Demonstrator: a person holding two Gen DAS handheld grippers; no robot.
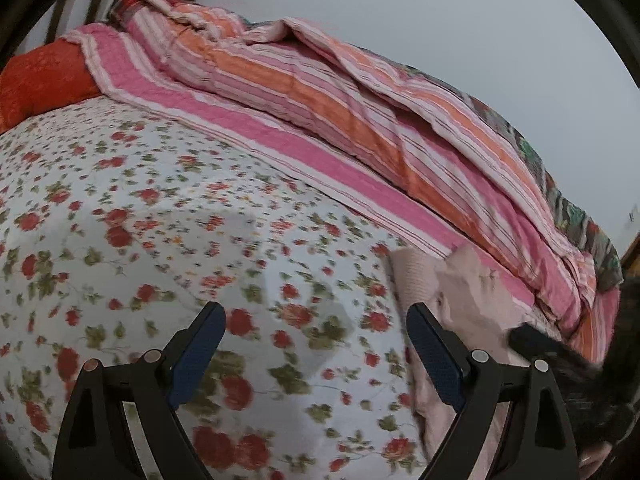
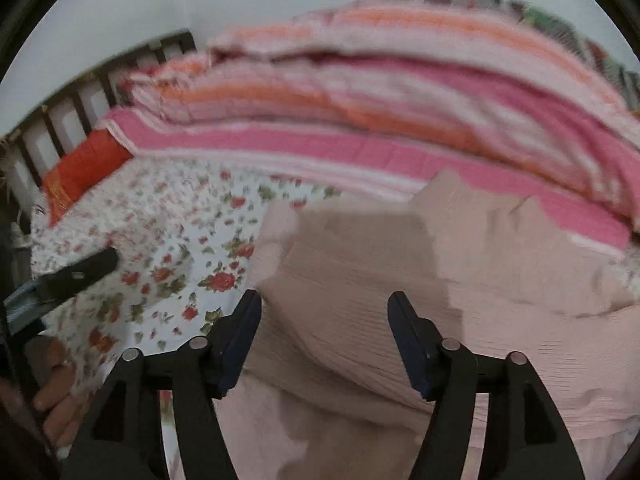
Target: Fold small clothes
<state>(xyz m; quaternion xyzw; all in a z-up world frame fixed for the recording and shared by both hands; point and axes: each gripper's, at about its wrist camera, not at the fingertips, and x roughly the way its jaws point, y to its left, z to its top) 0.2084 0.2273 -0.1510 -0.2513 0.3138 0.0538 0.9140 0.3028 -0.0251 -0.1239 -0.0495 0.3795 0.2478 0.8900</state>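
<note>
A pale pink ribbed garment lies rumpled on the bed, on the floral sheet and just beside the striped quilt heaped along the far side; an orange pillow sits at the head. The right gripper hangs over the garment with its jaws well apart and nothing between them but the cloth lying beneath; no pad presses on it. The left gripper is over bare sheet with its jaws spread wide and empty, the garment's edge just beside its right finger. In the right wrist view the left gripper shows at the left edge, well apart from the cloth, with a hand below it. The knit looks light, soft and limp, so it should drape and stretch rather than hold a line, and a pinch in the middle would only bunch it. Better holds seem to be 2 points on a hem or shoulder edge, where the ribbing is doubled and gives the pads something to bite. How the sleeves lie cannot be told through the blur.
</note>
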